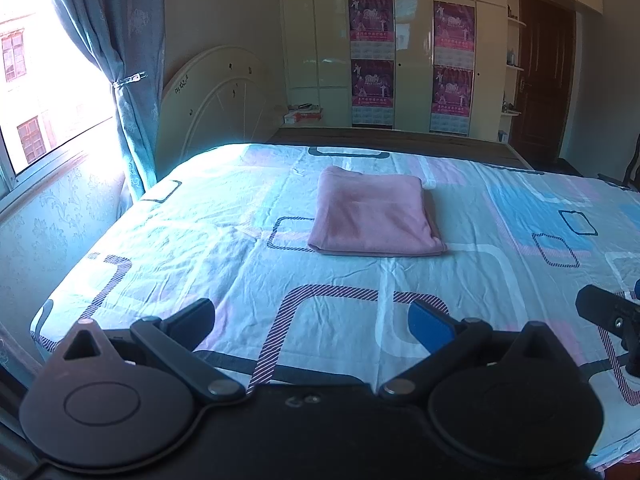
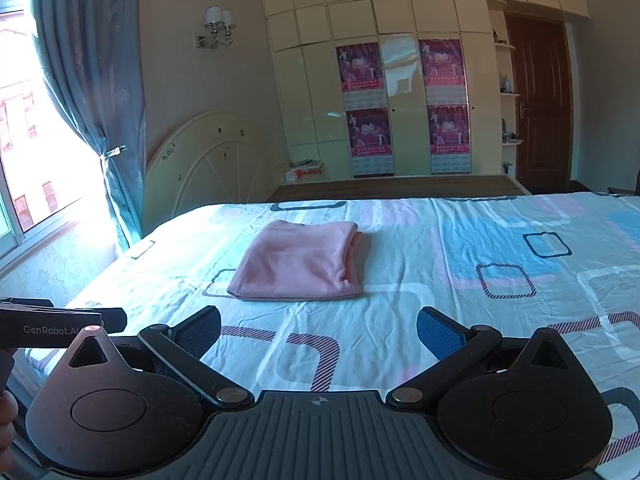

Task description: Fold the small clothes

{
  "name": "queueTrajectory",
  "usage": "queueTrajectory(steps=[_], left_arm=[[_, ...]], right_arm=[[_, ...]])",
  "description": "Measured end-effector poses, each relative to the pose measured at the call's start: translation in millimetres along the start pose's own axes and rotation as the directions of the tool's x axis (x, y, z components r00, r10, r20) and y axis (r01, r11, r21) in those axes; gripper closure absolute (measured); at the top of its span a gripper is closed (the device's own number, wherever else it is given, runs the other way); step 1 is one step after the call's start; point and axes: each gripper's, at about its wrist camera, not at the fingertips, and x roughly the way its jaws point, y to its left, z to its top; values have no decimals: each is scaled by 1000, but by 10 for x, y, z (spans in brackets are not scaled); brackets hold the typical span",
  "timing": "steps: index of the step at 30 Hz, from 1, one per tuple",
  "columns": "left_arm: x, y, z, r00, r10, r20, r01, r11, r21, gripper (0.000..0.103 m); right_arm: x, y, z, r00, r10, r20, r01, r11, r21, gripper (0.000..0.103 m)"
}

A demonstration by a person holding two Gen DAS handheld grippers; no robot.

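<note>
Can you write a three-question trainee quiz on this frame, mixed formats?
1. True or false: the left hand-held gripper is clamped on the pink cloth.
2. Multiple choice: the pink cloth lies A) spread flat and unfolded, B) folded into a neat rectangle, C) hanging off the bed edge.
3. Fill in: the right hand-held gripper has its jaws ____ and holds nothing.

Key: 1 false, both grippers sit short of the cloth, not touching it. 2 B. 3 open.
</note>
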Motion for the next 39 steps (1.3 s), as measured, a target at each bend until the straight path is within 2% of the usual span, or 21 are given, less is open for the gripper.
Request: queueTrajectory(steps=[39], left_arm=[[101, -77, 50, 1000, 3, -21, -3, 1000, 3, 0]], right_arm=[[113, -92, 9, 1000, 6, -30, -6, 1000, 14, 0]])
